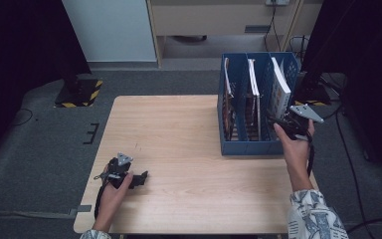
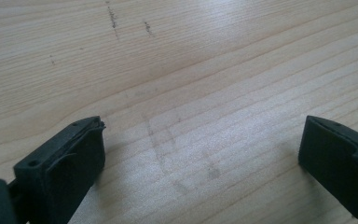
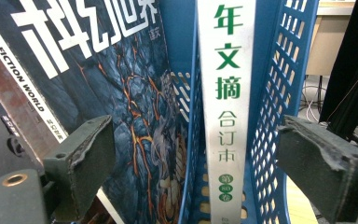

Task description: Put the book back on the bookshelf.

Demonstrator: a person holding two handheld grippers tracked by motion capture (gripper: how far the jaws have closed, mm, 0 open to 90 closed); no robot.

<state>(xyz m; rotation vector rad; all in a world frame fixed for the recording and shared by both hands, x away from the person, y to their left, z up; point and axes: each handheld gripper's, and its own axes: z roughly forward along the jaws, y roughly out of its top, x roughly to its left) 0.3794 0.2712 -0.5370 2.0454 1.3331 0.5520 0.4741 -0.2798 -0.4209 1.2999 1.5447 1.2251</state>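
Right tongs (image 3: 191, 172), jaws wide, face the white-spined book (image 3: 226, 93) standing upright in the rightmost compartment of the blue file rack (image 1: 243, 144); its spine lies straight ahead between the jaws. Left tongs (image 1: 138, 178), also wide, rest well apart on the tabletop (image 1: 179, 149).

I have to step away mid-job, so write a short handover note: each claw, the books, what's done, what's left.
Left claw: open, resting on the table at the near left, holding nothing.
Right claw: open, at the front of the blue rack, jaws on either side of the white book in the rightmost slot, not yet closed on it.
Other books: one magazine in the next slot, more further left.
Done: the approach.
Left: probably close on the white book and pull it out.
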